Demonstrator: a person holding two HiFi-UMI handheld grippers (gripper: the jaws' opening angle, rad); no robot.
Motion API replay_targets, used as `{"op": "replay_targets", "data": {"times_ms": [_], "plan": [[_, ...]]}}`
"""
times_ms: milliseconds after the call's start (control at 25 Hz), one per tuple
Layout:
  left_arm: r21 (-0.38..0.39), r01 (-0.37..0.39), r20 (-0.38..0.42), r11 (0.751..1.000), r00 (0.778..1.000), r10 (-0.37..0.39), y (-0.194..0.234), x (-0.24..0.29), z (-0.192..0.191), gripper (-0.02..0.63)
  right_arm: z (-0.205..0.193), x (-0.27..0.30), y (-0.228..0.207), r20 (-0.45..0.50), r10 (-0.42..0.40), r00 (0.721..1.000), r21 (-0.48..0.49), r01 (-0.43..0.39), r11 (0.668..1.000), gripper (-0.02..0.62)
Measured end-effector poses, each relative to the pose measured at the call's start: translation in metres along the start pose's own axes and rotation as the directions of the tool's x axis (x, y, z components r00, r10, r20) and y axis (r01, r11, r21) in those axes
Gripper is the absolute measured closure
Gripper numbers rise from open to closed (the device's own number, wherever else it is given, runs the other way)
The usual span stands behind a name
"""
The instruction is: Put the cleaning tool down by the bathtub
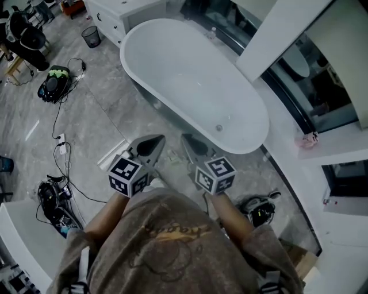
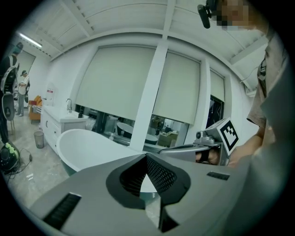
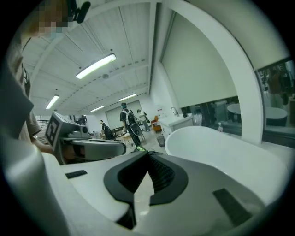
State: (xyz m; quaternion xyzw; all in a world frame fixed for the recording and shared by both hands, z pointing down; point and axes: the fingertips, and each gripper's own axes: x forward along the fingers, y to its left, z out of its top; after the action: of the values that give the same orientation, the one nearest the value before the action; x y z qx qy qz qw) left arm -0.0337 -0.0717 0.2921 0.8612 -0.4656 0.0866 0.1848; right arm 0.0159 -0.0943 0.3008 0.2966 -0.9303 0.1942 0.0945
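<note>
Both claws are closed, tips meeting, with nothing between them. The left gripper (image 1: 156,141) and right gripper (image 1: 188,140) are held side by side at waist height, noses toward the tub (image 1: 184,80). Each gripper view confirms it: left gripper (image 2: 146,157) and right gripper (image 3: 147,156) show the pads pressed together and empty.

A dark tool (image 1: 257,210) lies on the floor to the person's right, just beside the right forearm and near the foot end of the tub. It touches neither gripper. Its long axis seems to run diagonally, bulky dark body low and a paler thin end toward upper right in the head view. Finer detail is too small to read.

The tub is a white oval, long axis upper left to lower right, with the drain (image 1: 218,128) at the near end. A window ledge (image 1: 299,123) curves round its far side.

Floor to the left:
- bin (image 1: 91,36) by the vanity (image 1: 115,14)
- green-and-black device (image 1: 54,83), with a cable (image 1: 59,118) trailing from it
- a heap of black gear (image 1: 53,201) by the person's left side

The floor between the grippers and the tub wall is grey marble tile. People (image 3: 131,122) stand well back in the room.
</note>
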Motion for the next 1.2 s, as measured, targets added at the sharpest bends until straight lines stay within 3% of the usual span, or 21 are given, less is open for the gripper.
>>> {"op": "replay_targets", "data": {"times_ms": [120, 360, 600, 1200], "plan": [[0.044, 0.026, 0.038, 0.999, 0.999, -0.028, -0.011, -0.008, 0.018, 0.604, 0.022, -0.018, 0.020, 0.070, 0.048, 0.996, -0.045, -0.045, 0.998, 0.589], [0.103, 0.044, 0.103, 0.994, 0.993, -0.055, -0.020, -0.028, 0.035, 0.605, 0.044, -0.049, 0.043, 0.137, 0.075, 0.988, -0.102, -0.061, 0.993, 0.589], [0.117, 0.034, 0.122, 0.993, 0.991, -0.049, -0.021, -0.037, 0.040, 0.604, 0.056, -0.065, 0.040, 0.208, 0.067, 0.976, -0.080, -0.051, 0.996, 0.589], [0.072, 0.030, 0.161, 0.997, 0.986, -0.042, -0.019, -0.035, 0.040, 0.605, 0.045, -0.060, 0.041, 0.191, 0.078, 0.978, -0.082, -0.063, 0.995, 0.591]]}}
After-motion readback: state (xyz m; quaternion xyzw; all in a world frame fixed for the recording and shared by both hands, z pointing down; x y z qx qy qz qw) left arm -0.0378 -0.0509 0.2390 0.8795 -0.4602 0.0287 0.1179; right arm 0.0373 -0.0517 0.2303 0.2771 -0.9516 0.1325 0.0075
